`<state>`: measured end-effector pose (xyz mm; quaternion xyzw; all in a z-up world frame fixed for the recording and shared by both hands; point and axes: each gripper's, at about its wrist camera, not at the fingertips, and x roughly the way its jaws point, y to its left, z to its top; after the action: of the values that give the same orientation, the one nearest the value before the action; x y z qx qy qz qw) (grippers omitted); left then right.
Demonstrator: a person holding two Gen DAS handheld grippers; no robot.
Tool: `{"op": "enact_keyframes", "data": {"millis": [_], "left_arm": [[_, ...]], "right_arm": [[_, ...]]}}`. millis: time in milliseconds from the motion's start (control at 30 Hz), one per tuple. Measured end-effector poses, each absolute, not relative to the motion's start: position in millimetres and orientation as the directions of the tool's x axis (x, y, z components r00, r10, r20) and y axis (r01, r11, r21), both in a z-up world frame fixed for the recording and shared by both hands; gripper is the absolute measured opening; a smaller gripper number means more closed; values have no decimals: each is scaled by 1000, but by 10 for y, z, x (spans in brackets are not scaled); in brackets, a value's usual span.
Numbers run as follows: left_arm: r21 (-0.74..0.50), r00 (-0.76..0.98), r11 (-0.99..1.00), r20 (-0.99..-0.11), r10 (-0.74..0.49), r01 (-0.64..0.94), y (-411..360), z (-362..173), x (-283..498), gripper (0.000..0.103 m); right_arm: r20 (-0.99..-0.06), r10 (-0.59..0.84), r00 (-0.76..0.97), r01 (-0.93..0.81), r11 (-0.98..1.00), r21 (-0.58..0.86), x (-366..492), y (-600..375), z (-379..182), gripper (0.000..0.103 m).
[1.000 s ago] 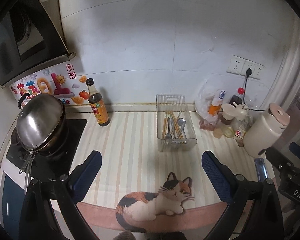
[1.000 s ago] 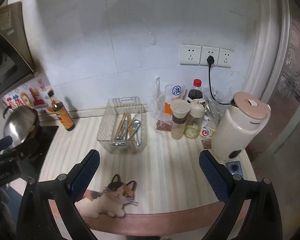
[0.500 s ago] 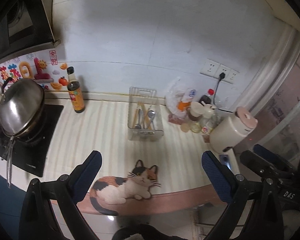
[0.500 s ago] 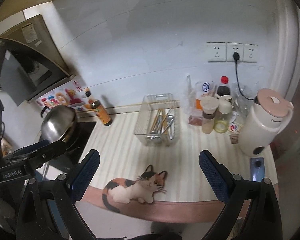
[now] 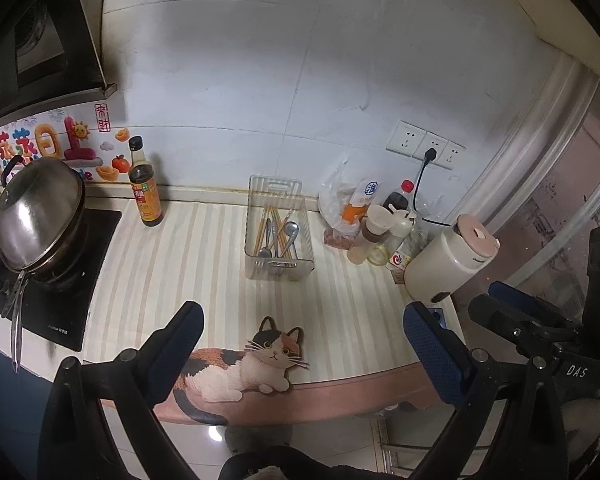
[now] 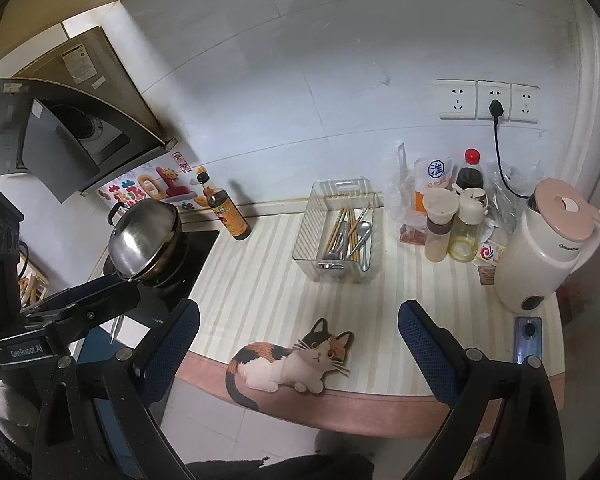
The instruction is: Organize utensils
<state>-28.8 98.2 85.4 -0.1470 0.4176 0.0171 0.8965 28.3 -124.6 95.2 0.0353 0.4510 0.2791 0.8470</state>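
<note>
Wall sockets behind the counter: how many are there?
3, side by side in a row on the white wall: left socket free, middle socket holding a black plug, right socket free. None seems hidden.

A: Left side of counter?
B: Lidded wok (image 5: 40, 220) on black cooktop (image 5: 60, 280), range hood (image 6: 60, 136) above. Sauce bottle (image 5: 145, 184) upright by the wall.
A: Right side?
B: White kettle (image 6: 548, 248) with pink lid, phone (image 6: 527, 338) just in front. Condiment bottles (image 6: 452, 224) cluster under wall sockets (image 6: 488, 100). Cat-print mat (image 5: 240, 364) at front edge.
</note>
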Motion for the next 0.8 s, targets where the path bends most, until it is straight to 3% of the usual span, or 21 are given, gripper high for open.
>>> {"op": "enact_keyframes", "data": {"millis": [800], "left_arm": [[-229, 654, 958, -754, -61, -174, 961, 889, -342, 102]], "right_arm": [[-753, 508, 419, -469, 831, 300, 340, -1249, 933, 101]]}}
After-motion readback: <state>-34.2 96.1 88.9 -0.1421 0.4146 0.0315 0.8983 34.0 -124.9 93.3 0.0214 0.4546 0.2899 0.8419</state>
